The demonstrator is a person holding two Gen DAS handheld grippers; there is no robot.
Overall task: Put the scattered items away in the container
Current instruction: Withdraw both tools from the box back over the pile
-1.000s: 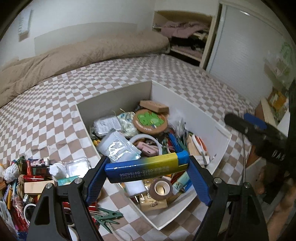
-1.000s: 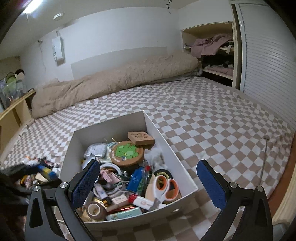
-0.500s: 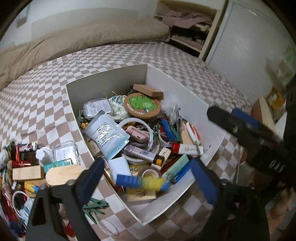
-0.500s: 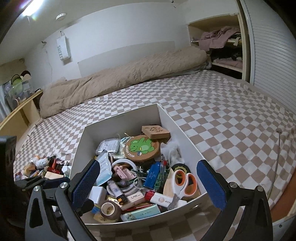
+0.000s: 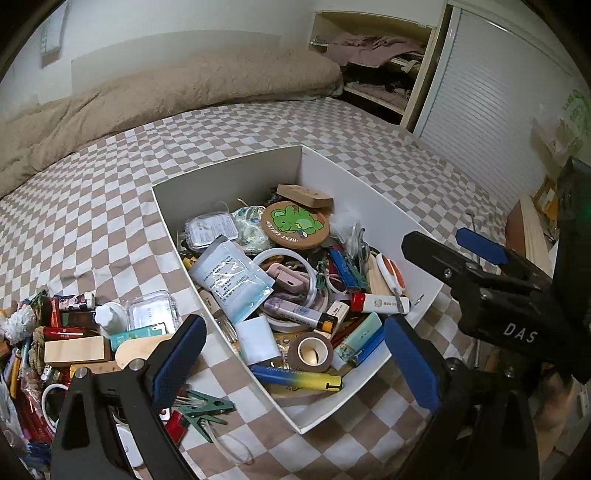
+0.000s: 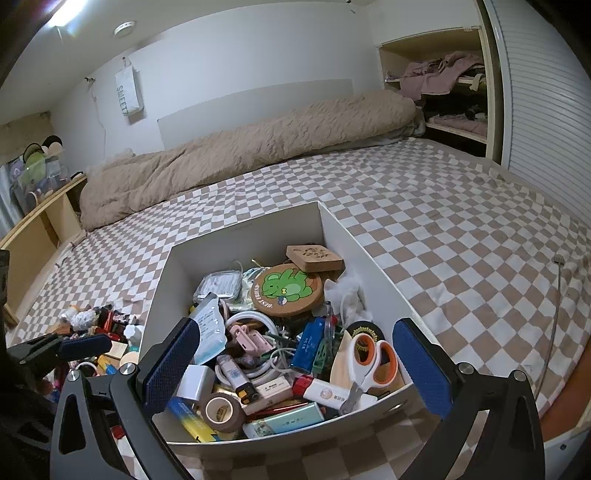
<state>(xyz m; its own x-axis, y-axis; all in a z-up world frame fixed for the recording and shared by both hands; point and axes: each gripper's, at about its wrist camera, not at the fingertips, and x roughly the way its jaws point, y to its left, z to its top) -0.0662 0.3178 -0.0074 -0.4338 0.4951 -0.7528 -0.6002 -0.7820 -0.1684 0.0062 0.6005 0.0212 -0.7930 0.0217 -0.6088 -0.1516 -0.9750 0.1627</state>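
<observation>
Checkered bedding (image 5: 110, 206) is filling the left wrist view, where the left claw (image 5: 295, 354) is hanging wide open and empty above the near corner of the white box (image 5: 369, 199) sitting on the bed; its jaws have just been opening, and nothing is between them now. Directly below, a blue-and-yellow tube (image 5: 295, 378) is lying inside the box against its near wall, so the drop-off step appears to be finishing. Scattered items (image 5: 74, 332) are still crowding the bedding just beside the box's left wall, among them a wooden block (image 5: 74, 350) and green clothespins (image 5: 203, 406), and the next move is likely calling for a swing left to pick one up. At the right edge, the right claw (image 5: 476, 245) is showing from the side. Turning to the right wrist view, the right claw (image 6: 295, 365) is standing wide open with nothing held, pointing into the box over its near wall. Only this view is showing the ceiling light (image 6: 123, 27), the hanging pouch (image 6: 127, 94) on the wall and the shelf (image 6: 37, 218) at far left, while the scattered items (image 6: 96, 321) are appearing small and partly hidden; the clothespins are showing only in the left wrist view.
</observation>
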